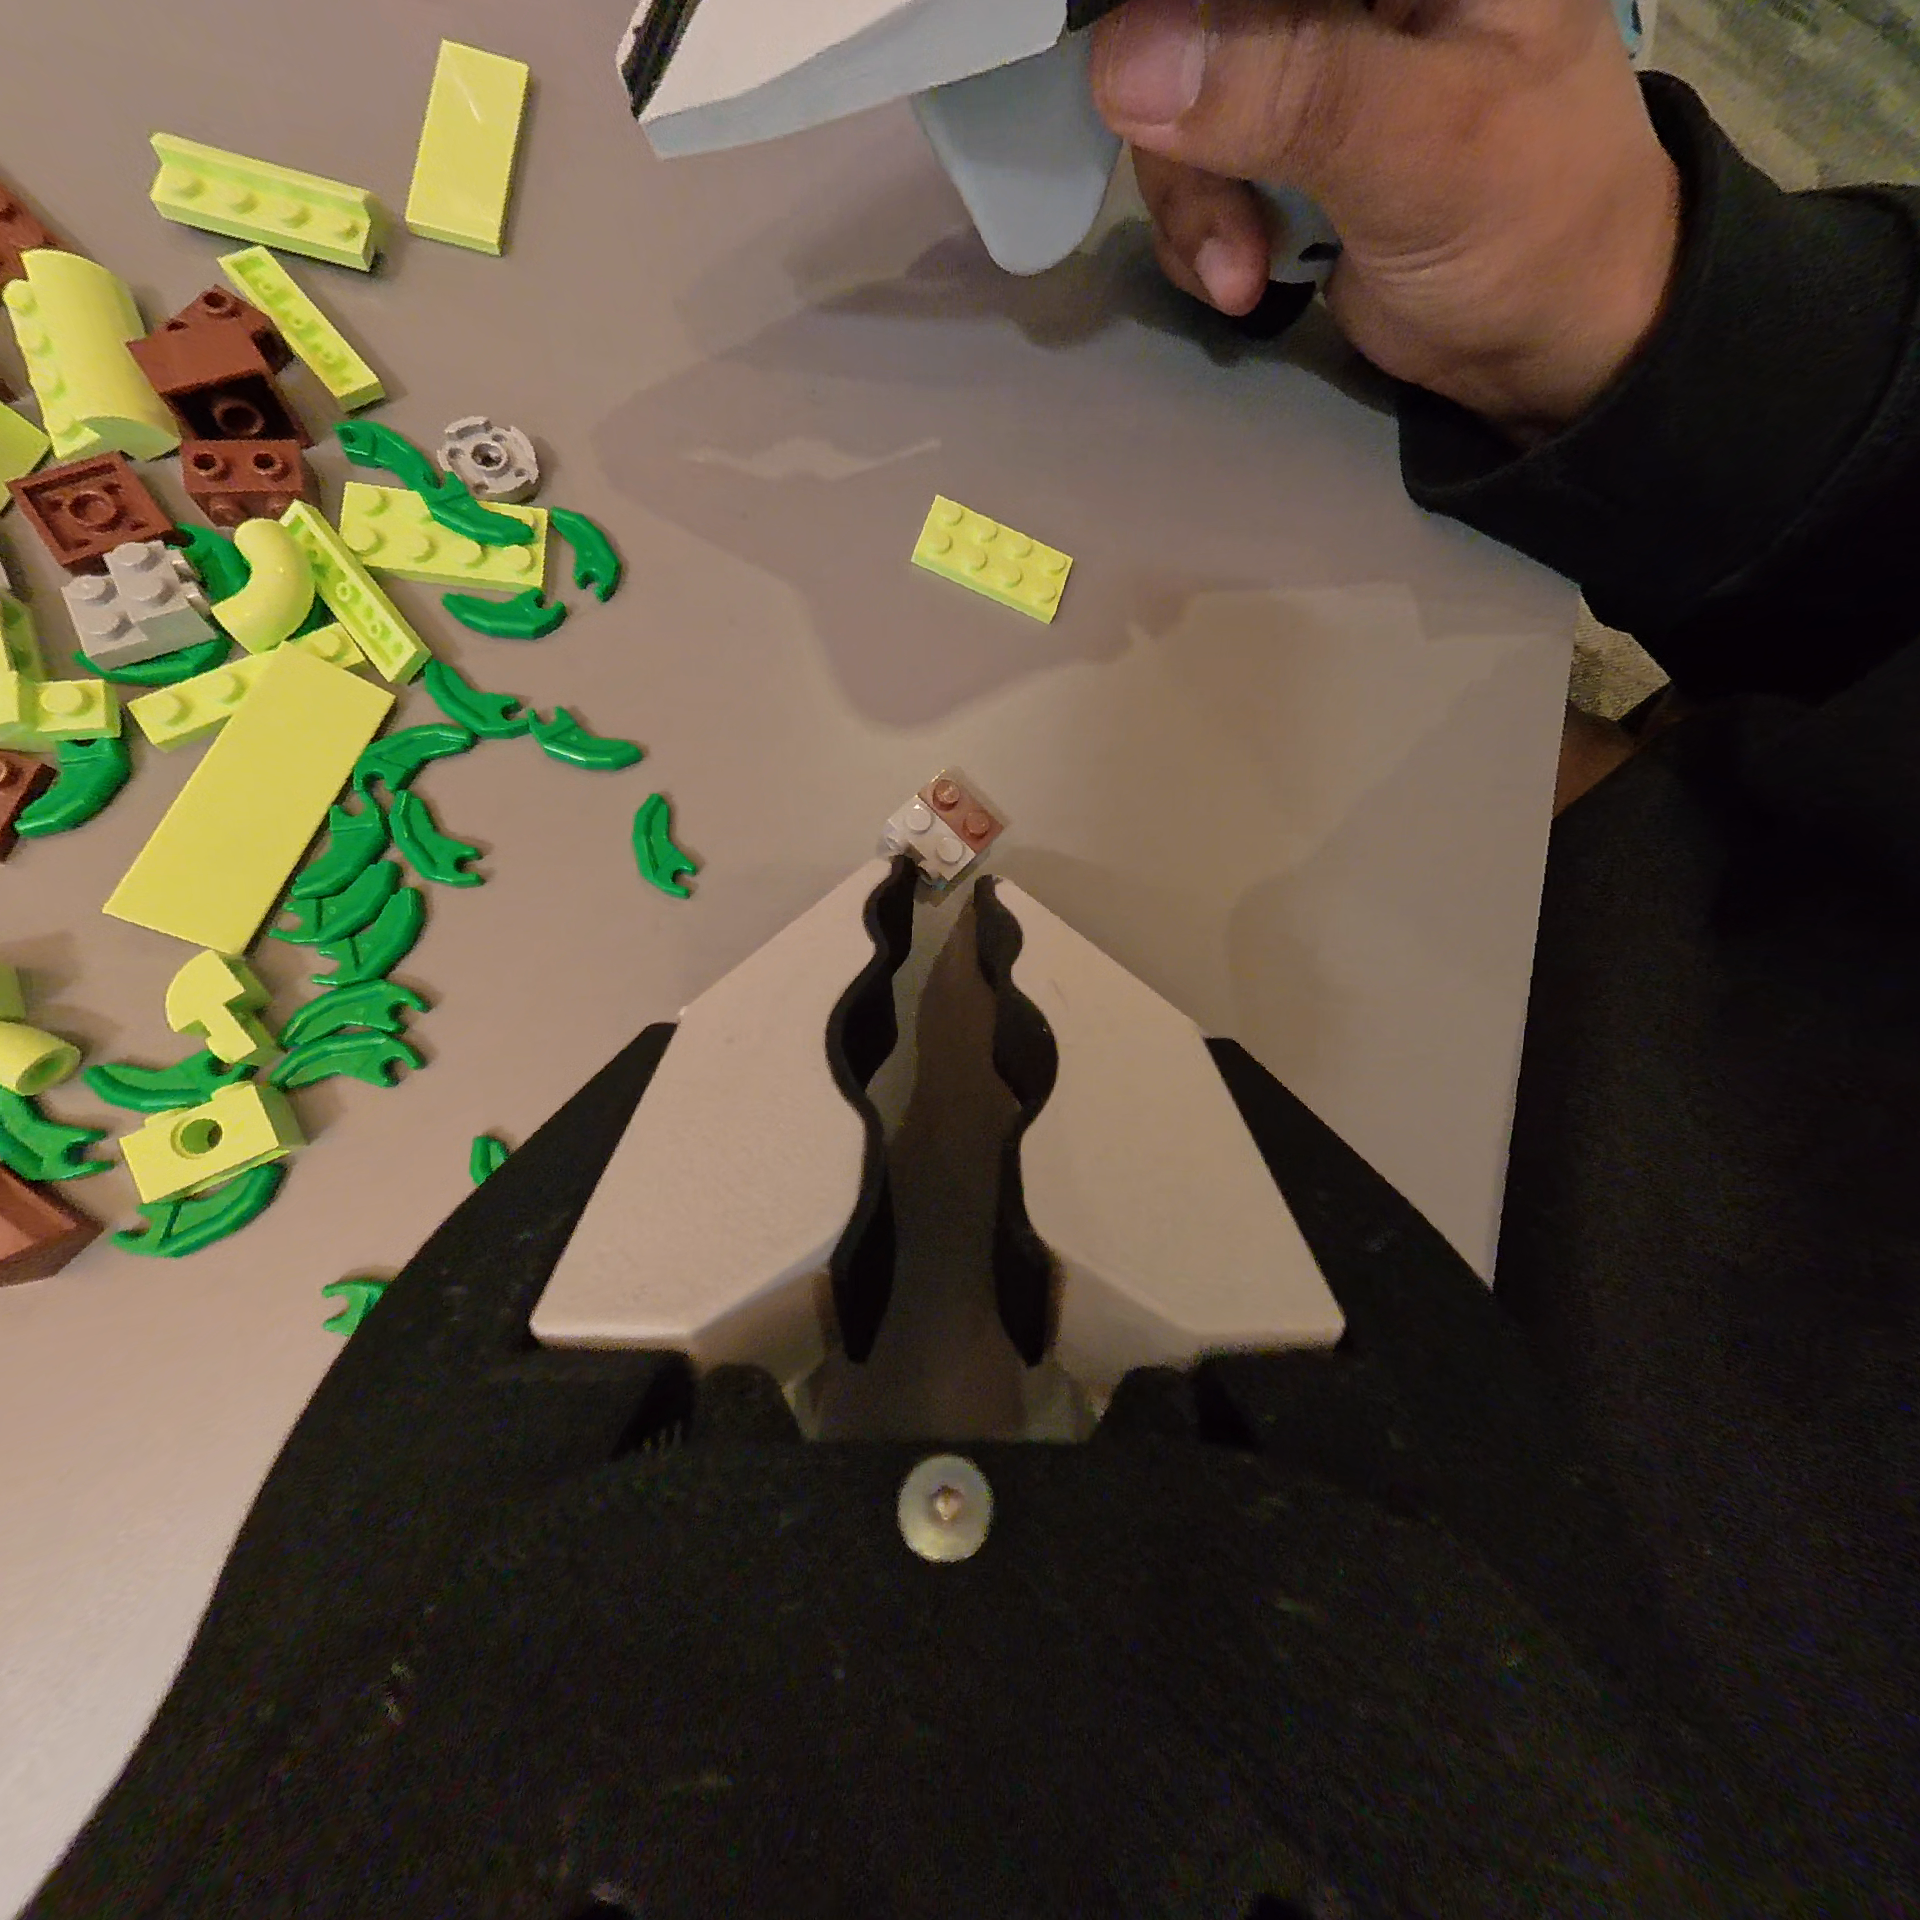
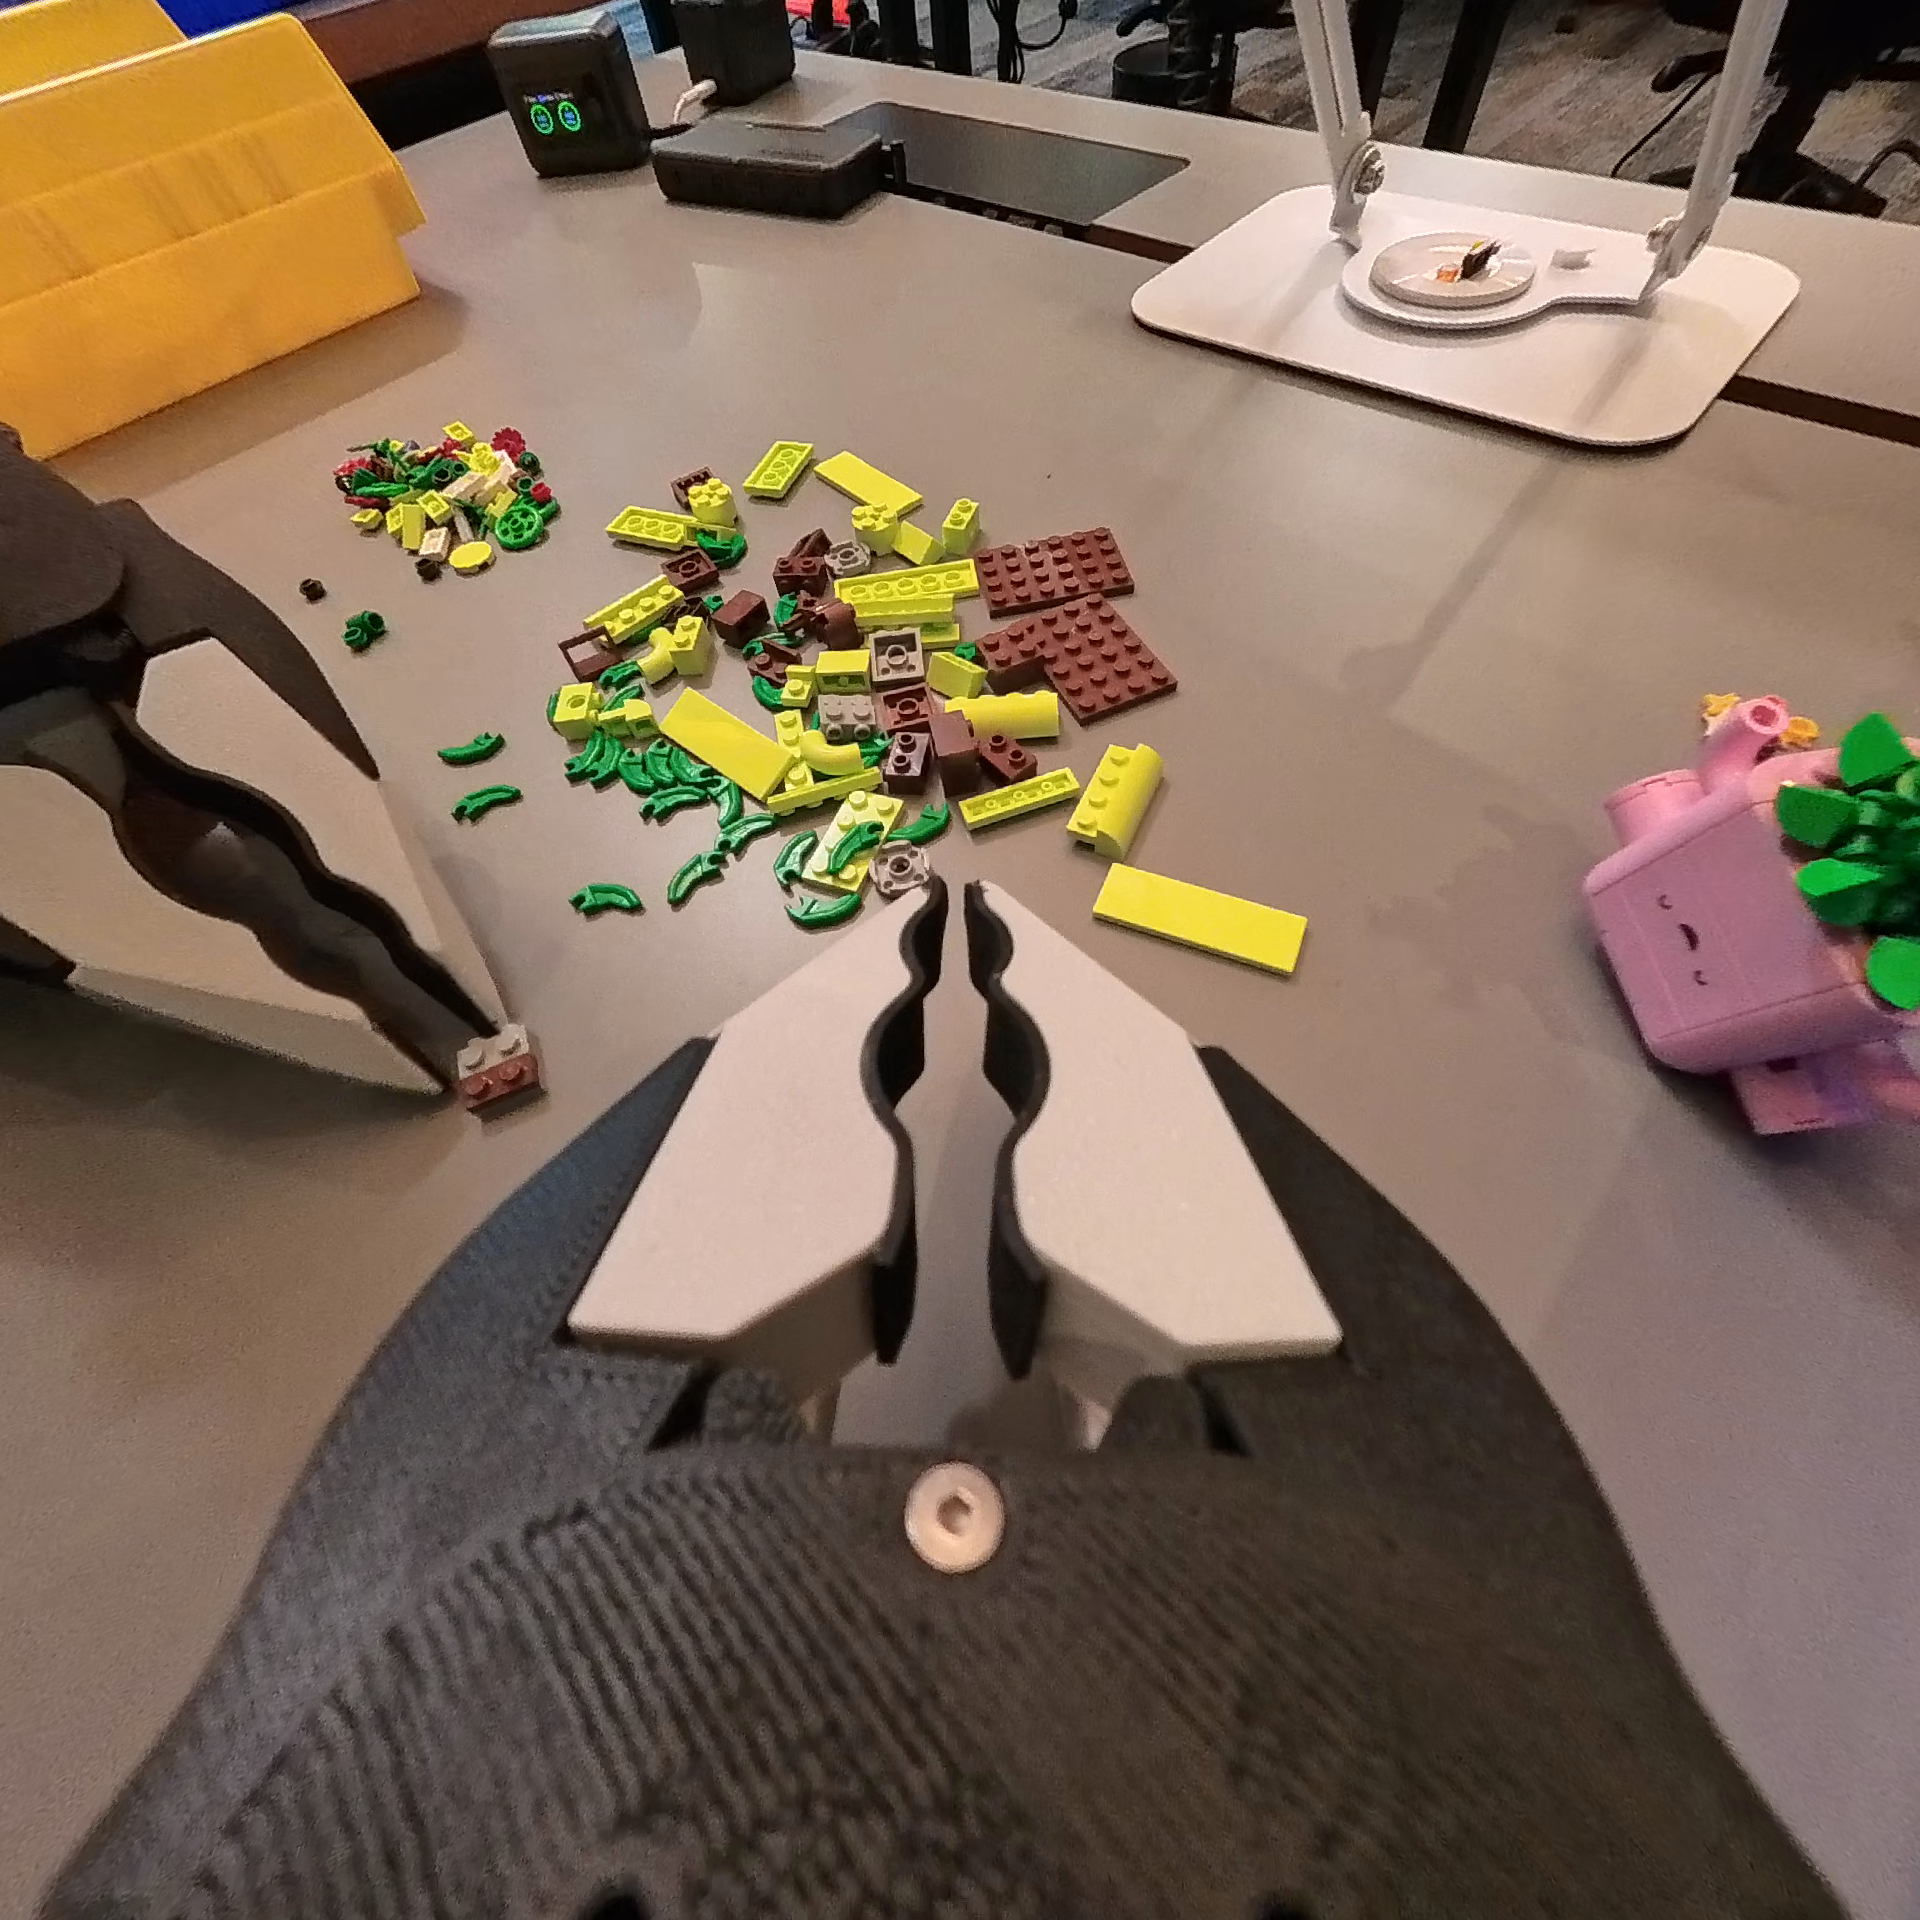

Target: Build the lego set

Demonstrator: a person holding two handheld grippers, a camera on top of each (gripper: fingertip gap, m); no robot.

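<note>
My left gripper (image 1: 940, 883) is shut on a small grey-and-brown brick assembly (image 1: 948, 826), pinched at its fingertips low over the table. In the right wrist view the left gripper (image 2: 480, 1047) comes in from the left with the assembly (image 2: 501, 1068) at the table surface. My right gripper (image 2: 956, 896) has its jaws nearly together with nothing between them, and it points at the pile of lime, green and brown pieces (image 2: 831, 707). A lone lime 2x4 plate (image 1: 992, 558) lies beyond the left gripper. The pile also shows in the left wrist view (image 1: 260, 675).
A hand (image 1: 1403, 208) holds the right gripper at the top of the left wrist view. Brown plates (image 2: 1070, 634), a lime tile (image 2: 1200, 920), a small pile of tiny pieces (image 2: 447, 499), a pink build with green leaves (image 2: 1745, 935), a yellow bin (image 2: 187, 239) and a white stand base (image 2: 1455, 312) are on the table. Left tips to right tips: about 12 cm. My left tips are roughly 7 cm from the lone lime 2x4 plate (image 1: 992, 558).
</note>
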